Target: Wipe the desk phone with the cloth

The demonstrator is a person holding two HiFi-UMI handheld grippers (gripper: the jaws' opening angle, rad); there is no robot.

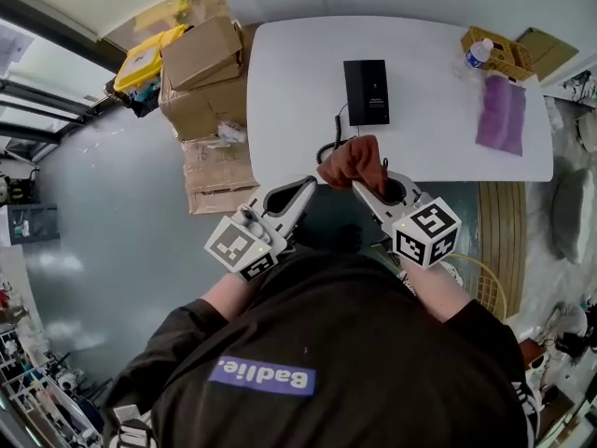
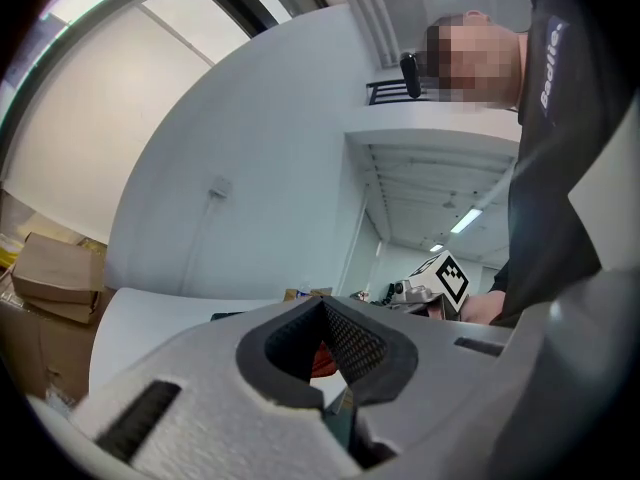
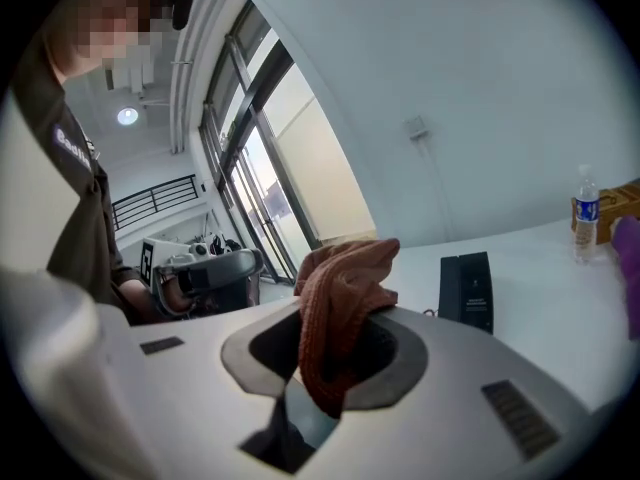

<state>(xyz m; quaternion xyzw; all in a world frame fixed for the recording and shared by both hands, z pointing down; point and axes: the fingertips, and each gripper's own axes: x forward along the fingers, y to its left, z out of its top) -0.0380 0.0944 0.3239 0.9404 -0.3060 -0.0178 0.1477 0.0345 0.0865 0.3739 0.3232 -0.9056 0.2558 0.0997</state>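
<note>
white and smooth, the bench point(image 1: 298, 73) runs across the far side of a grey-floored room, with cardboard boxes point(image 1: 201, 63) stacked at its left end and a bottle point(image 1: 478, 52) and a purple sheet point(image 1: 502, 113) at its right. the phone point(image 1: 366, 91) sits near the middle of the bench, a flat black slab of hard plastic. its long axis points away from the person, and a coiled cord point(image 1: 328, 147) trails off its near end toward the bench edge. the right hand-held gripper point(image 1: 357, 183) is pressed together on the cloth point(image 1: 353, 161), a rust-coloured knit bunched into a soft lump that stands up out of the jaws. the phone lies straight ahead of it and a little up the bench, with the cord between. the left hand-held gripper point(image 1: 312, 181) hangs just beside it at the near edge, its jaws together with nothing between them. the right one looks slightly nearer the phone, so reaching forward along the phone's length seems the natural move.
</note>
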